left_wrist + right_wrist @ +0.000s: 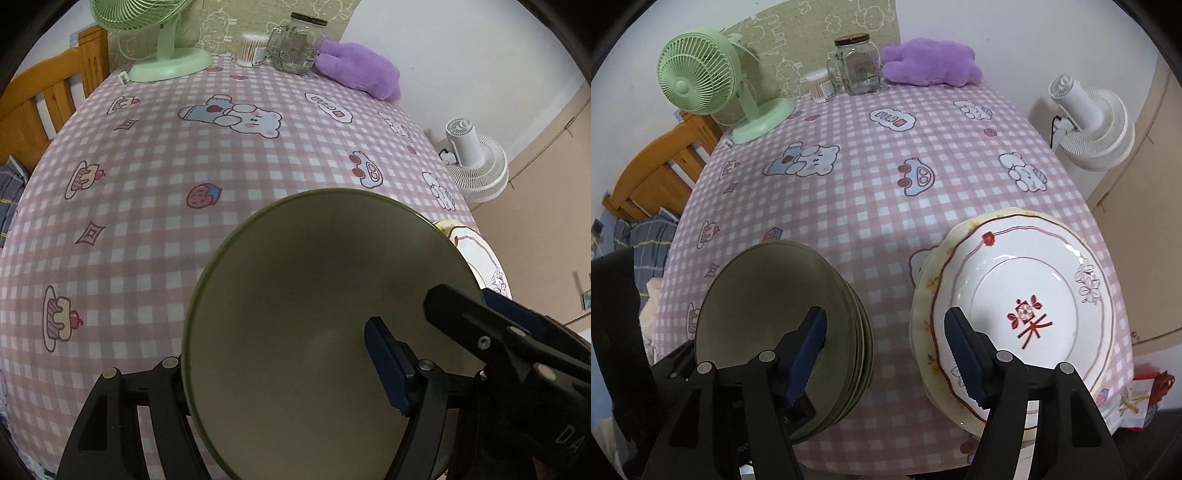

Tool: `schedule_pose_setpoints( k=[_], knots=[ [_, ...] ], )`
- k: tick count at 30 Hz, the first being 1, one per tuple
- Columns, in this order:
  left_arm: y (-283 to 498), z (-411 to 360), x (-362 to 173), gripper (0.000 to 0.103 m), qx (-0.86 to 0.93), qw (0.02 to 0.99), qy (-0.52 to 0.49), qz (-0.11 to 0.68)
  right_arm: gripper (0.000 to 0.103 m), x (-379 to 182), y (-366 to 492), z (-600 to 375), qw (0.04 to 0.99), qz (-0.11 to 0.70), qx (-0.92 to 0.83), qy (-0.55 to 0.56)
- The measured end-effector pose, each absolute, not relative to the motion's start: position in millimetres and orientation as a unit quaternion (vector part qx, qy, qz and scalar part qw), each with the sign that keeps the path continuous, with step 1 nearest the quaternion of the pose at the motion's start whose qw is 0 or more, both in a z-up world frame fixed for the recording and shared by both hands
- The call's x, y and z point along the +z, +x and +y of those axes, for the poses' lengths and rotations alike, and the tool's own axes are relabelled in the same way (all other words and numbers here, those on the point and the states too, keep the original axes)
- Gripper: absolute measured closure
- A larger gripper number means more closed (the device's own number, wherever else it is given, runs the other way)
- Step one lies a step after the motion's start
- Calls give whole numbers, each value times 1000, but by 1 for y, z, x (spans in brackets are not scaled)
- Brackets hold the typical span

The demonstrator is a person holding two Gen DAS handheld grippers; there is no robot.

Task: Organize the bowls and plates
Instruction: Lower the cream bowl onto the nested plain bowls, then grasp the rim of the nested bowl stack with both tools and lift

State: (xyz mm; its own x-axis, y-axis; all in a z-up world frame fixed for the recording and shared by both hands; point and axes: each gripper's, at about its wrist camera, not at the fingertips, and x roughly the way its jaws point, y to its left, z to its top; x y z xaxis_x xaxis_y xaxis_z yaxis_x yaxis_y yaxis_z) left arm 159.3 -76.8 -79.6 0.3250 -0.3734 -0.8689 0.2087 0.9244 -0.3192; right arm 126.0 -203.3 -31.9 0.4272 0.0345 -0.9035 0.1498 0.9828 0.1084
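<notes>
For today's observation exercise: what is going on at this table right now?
A person is sorting dishes with two handheld grippers. The green bowls sit nested in one stack, beside a stack of plates topped by a white plate with red markings, on the checked tablecloth. The left gripper straddles the top bowl's rim, jaws open. The right gripper hovers between the stacks, open and empty.

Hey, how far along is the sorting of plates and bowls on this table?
Looks nearly done: green bowls sit nested in one stack, plates piled beside them. Nothing is in hand; both grippers' jaws stand open, the left gripper around the top bowl's rim. No loose dishes are in view.
</notes>
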Motion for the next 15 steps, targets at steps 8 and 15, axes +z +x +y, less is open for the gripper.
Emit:
schedule_pose_setpoints(
  k=[8, 15],
  knots=[
    [162, -72, -79, 38, -168, 808, -69, 560, 34, -49, 140, -202, 824, 554, -5, 120],
    [160, -75, -76, 39, -154, 811, -41, 563, 45, -65, 150, -198, 807, 574, 30, 134]
  ],
)
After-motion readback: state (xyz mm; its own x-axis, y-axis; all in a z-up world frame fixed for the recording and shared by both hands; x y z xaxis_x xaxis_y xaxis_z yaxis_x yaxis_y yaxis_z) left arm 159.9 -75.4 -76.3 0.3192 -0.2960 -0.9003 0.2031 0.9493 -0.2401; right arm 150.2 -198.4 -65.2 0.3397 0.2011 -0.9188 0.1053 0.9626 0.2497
